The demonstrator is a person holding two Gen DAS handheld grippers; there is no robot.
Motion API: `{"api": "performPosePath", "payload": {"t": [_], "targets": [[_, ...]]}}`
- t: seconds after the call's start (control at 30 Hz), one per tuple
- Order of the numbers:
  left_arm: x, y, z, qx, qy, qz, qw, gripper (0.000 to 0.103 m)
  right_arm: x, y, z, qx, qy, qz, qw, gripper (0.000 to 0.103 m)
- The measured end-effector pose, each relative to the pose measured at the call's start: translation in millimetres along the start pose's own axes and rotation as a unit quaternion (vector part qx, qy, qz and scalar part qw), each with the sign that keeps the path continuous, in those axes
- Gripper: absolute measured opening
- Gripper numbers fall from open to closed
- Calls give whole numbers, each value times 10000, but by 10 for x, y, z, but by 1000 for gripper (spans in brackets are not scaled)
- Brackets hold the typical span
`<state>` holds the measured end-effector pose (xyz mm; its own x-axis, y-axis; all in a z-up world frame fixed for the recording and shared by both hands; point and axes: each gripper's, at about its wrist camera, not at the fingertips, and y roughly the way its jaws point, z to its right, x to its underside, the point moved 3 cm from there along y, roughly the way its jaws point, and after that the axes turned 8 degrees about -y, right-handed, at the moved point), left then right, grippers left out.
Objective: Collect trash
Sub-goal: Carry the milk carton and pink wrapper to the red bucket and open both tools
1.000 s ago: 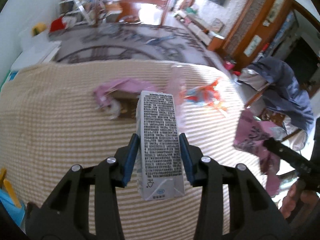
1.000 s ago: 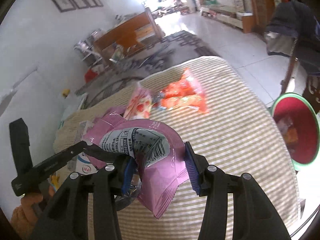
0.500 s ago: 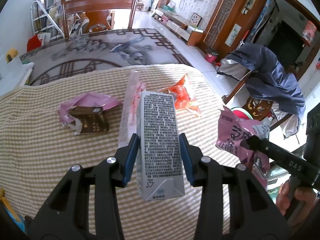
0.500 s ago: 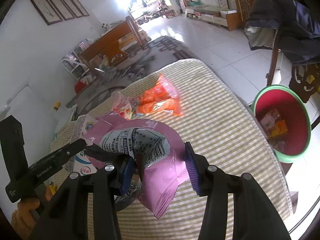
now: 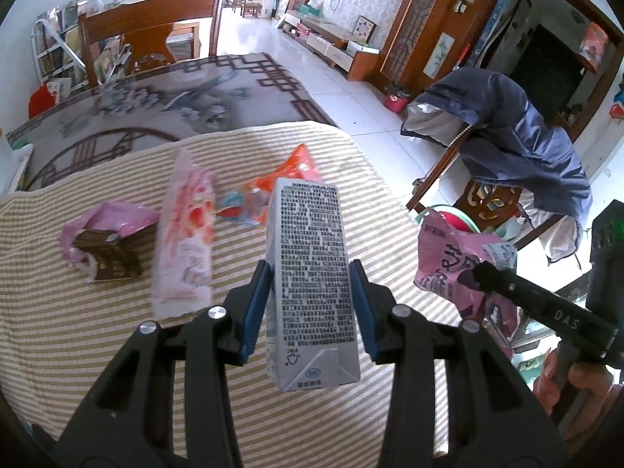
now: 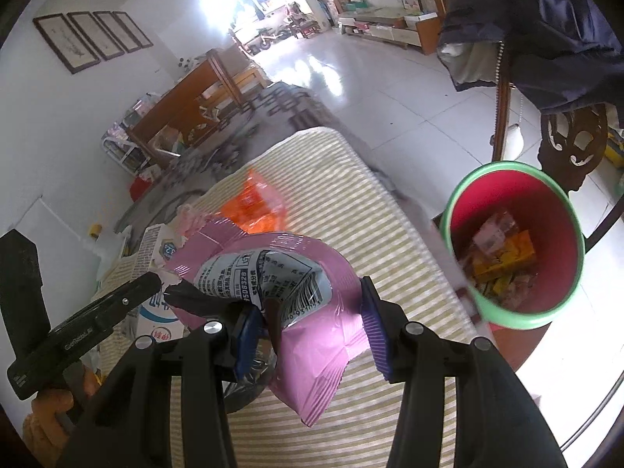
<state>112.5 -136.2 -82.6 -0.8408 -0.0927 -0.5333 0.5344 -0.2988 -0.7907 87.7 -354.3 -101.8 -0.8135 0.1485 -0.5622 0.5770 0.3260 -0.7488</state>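
my left gripper (image 5: 310, 304) is clamped on the milk carton (image 5: 310, 273), blue pads pressed flat against its two long sides, the printed face up toward the camera and the folded end nearest me. that hold looks the same as it did a second ago. what has changed is the view around it: the blur of a second ago is gone, and the striped tablecloth (image 5: 78, 351) now sits lower and farther left in the left wrist view, with more of the tiled floor and the chair draped with a blue jacket (image 5: 518, 144) showing on the right.

three pieces lie on the cloth: a pink wrapper with a brown pack (image 5: 107, 243), a long pale pink bag (image 5: 187, 241) just beside it, and an orange wrapper (image 5: 280, 185) beyond the carton.

my right gripper (image 6: 308, 327) holds the crumpled pink bag (image 6: 312, 335); the left finger pinches it, while the right pad stands off the foil, so the jaws are only partly closed around it. the red bin with a green rim (image 6: 483, 304) is much larger and closer in the right wrist view than a second ago, off the table's right edge, with yellow and pink scraps inside. the bag is not over it yet.
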Motion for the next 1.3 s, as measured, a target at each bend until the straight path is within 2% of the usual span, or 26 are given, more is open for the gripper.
{"api": "performPosePath", "payload": {"t": [0.5,0.8,0.97,1.23,1.3], "targets": [[-158,212,740,-14,126,111,9999,40,-444,-195,879,14,234,211,9995,46],[-209,456,1209,132,377,-44,9992,40,-487,-334,1421,127,626,310,9975,47],[-207,712,1623,546,525,-360,9965,40,-474,-461,1756,390,901,377,9945,47],[-129,987,2331,1040,1292,-590,9844,40,-402,-607,2215,804,1391,410,9862,49],[-123,1030,2419,1068,1398,-616,9825,47,-407,-634,2280,882,1421,439,9849,51]]}}
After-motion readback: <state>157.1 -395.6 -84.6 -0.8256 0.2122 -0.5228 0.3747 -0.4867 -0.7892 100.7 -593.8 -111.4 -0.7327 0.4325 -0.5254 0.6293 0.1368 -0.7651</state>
